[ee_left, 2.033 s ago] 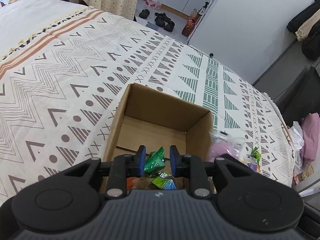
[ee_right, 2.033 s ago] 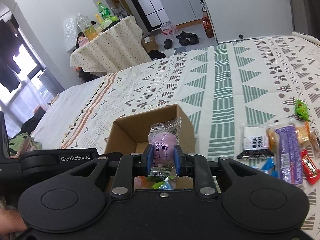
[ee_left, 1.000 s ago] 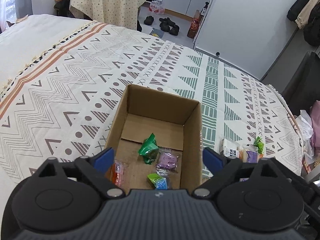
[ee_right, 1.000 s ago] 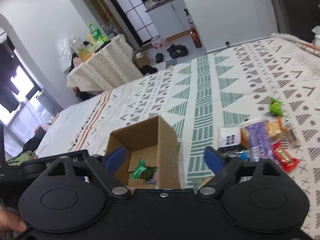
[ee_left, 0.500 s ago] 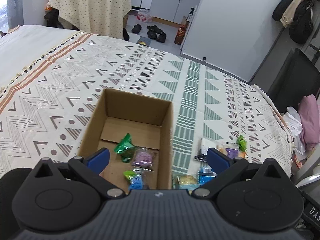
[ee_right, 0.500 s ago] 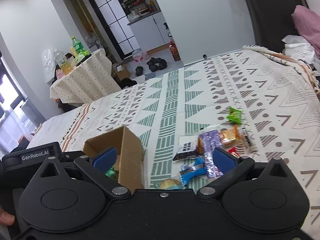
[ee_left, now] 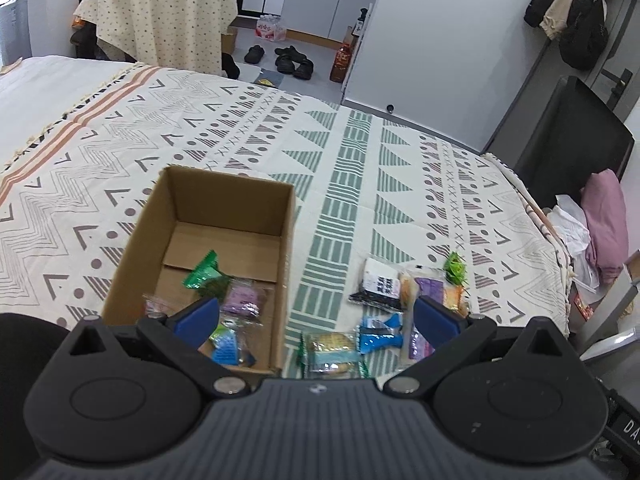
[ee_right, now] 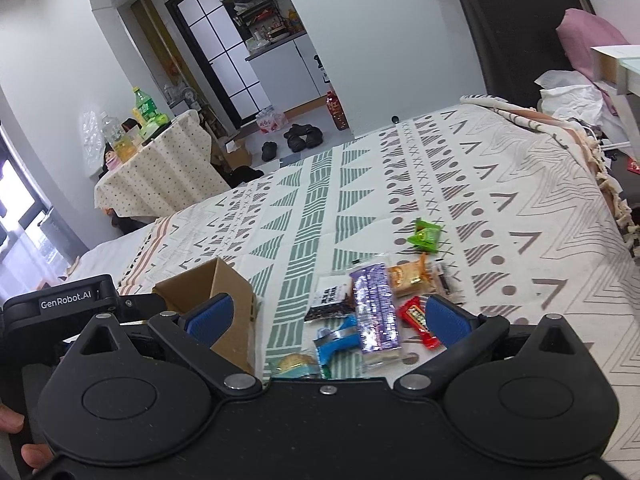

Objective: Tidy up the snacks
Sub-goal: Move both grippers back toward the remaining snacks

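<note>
An open cardboard box (ee_left: 224, 184) sits on the patterned bedspread; it also shows in the right wrist view (ee_right: 228, 280). Inside lie a green packet (ee_left: 202, 274), a purple-pink packet (ee_left: 244, 298) and a blue-green packet (ee_left: 226, 342). To its right lies a pile of snacks: a round biscuit pack (ee_left: 332, 346), a blue packet (ee_left: 378, 334), a black-and-white packet (ee_left: 380, 282), a long purple packet (ee_right: 376, 308), a red candy (ee_right: 418, 320) and a green packet (ee_right: 426, 236). My left gripper (ee_left: 316, 320) is open and empty above the box's right wall. My right gripper (ee_right: 328, 316) is open and empty above the pile.
The bedspread (ee_left: 352, 152) covers a bed with its edge at the right, where pink and white cloth (ee_left: 600, 220) is heaped. A cloth-covered table (ee_left: 160, 12) with bottles, shoes (ee_left: 292, 60) on the floor and a black panel (ee_left: 568, 132) stand beyond the bed.
Both grippers opened and dropped the green and pink packets into the box. Both then pulled back and swung right, towards the snack pile.
</note>
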Available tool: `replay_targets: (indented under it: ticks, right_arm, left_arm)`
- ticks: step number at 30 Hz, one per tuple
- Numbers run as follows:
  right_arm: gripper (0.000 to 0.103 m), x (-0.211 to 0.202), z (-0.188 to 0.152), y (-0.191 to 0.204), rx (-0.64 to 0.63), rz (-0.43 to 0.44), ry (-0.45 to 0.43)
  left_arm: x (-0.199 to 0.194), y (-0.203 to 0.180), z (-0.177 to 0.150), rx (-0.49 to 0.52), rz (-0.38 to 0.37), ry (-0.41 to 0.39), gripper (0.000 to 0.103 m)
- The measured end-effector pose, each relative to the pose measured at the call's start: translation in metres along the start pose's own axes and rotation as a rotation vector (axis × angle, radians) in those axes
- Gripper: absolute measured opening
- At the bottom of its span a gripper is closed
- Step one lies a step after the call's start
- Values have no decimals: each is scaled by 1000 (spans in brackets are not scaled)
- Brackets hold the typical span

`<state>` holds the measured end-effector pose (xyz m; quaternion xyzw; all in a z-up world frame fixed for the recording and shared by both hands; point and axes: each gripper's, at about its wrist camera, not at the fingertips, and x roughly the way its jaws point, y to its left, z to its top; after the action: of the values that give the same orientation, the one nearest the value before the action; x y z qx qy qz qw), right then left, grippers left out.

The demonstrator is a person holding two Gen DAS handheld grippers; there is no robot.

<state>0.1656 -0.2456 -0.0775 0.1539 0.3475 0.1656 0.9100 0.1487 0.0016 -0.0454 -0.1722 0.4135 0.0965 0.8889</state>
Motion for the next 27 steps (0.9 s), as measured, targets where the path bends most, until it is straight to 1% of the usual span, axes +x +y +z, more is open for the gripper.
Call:
replay_targets:
  ticks: [7,12,16,19,24,25,27]
  right_arm:
    - [103,-6,-2,-24,43,-4,-7]
    - [103,-6,-4,-35,44,-14,-10]
    - [103,-4,-8,-42,38,-37,-29]
    - [103,1,-12,-50,54,-49,-20]
    - [103,7,-17,-63,85,-66,1]
    - [102,9,-18,-66,95,-73,9]
    - [97,14,-20,-70,109,-75,31]
  left_arm:
    - [8,-14,-9,-2,6,27,103]
    - [16,-21,-15,3,7,43,103]
    - [22,-27,-19,16,7,49,103]
    - [29,-31,-23,25,13,53,103]
    - [44,-36,-27,21,0,74,102]
    - [47,-37,-27,19,-6,81,100]
    - [54,-41,-29,18,-16,93,100]
